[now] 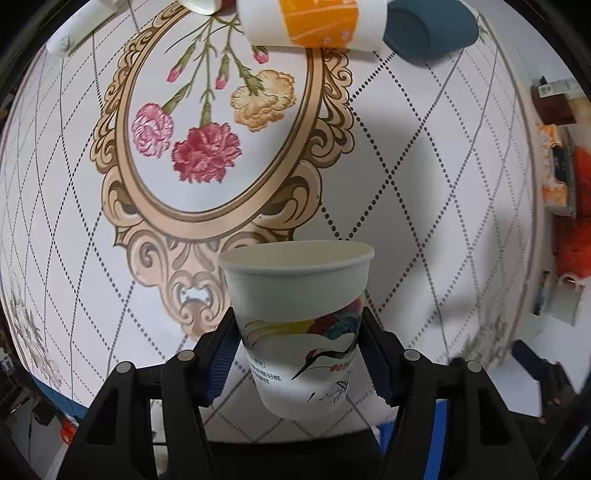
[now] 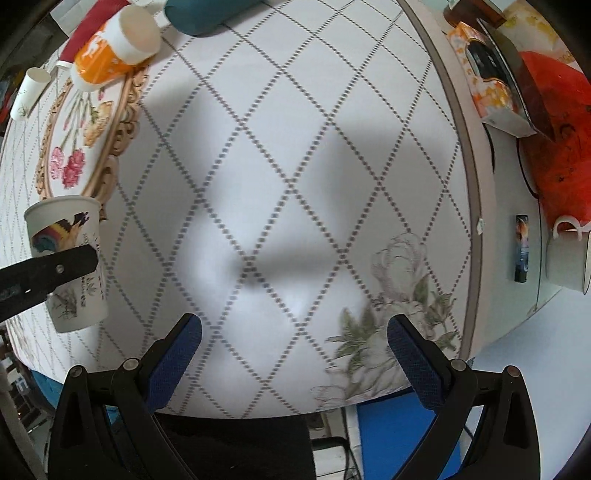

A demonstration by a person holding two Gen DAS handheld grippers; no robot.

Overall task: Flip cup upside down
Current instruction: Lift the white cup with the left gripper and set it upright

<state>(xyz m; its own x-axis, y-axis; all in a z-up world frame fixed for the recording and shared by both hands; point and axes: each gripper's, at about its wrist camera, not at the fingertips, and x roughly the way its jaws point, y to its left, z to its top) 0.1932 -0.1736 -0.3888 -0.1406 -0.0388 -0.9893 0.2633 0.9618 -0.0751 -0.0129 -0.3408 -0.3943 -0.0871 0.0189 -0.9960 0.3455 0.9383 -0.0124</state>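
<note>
Left tongs [image 1: 301,363]: pinching the cup [image 1: 299,325] across its lower half, one blue pad [image 1: 218,365] on each side wall. The cup is upright, mouth up, rim level or nearly so, and lifted clear of the desk [image 1: 424,166] — its base hangs above the cloth near the desk's front edge. White paper, printed with a coloured crane and some small text. From the right wrist view the same cup [image 2: 68,262] appears at far left, with one black finger of the left tongs crossing its side.

Right tongs [image 2: 293,354]: spread wide, nothing between the pads [image 2: 173,360]. They hang over the desk [image 2: 295,147] near its front edge, well apart from the cup, above a patch of diamond-stitched pattern and a faded flower print.

Desk surface: pale cloth with dotted diamond lines and an oval gold frame [image 1: 207,155] printed with pink, red and yellow carnations.

Far edge of the desk:
- an orange-banded cup [image 1: 314,24] lying on its side, mouth toward the left in the left wrist view;
- a teal cup [image 1: 432,29] just beside it, also on its side;
- a small white cup [image 2: 31,90] lying at the far left, well apart from the held cup.

Beyond the right edge — an orange box [image 2: 480,92] and a red bag [image 2: 561,140], off the cloth.
</note>
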